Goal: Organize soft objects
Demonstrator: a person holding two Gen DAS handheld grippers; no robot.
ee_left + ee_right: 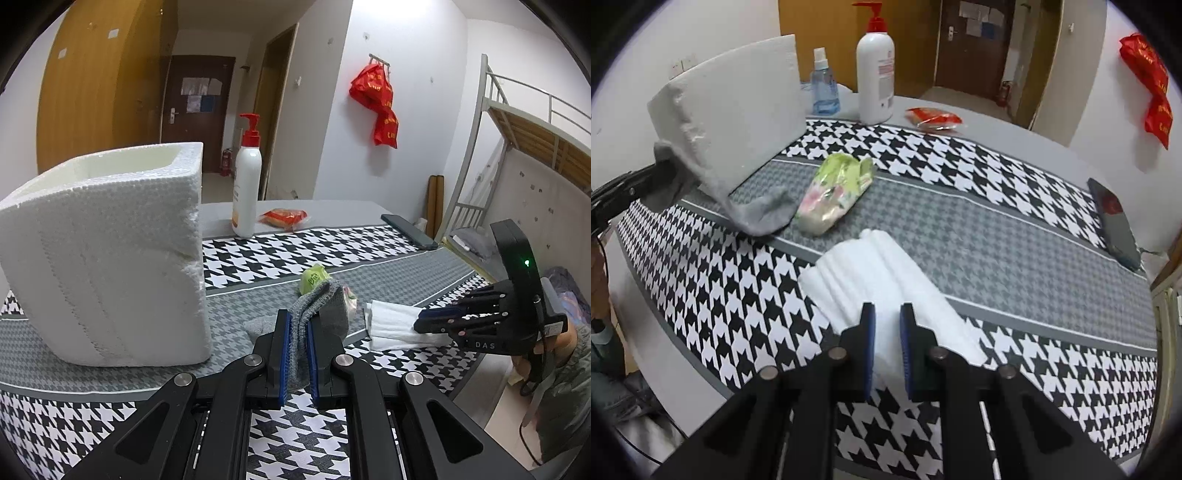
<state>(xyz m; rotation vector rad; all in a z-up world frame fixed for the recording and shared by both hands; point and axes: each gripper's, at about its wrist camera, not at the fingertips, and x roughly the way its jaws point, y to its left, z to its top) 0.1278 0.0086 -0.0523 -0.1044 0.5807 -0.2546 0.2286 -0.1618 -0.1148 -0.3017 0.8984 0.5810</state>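
- Left wrist view: my left gripper (298, 354) is clamped on the grey sock (317, 314), bottom centre; foam box (107, 254) sits just left.
- My right gripper (887, 347) pinches the white towel (879, 273), its long axis running toward upper left.

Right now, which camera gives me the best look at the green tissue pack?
The right wrist view: the green tissue pack lies fully visible on the cloth between the grey sock and the white towel. In the left wrist view only its top shows, behind the sock clamped in the left gripper.
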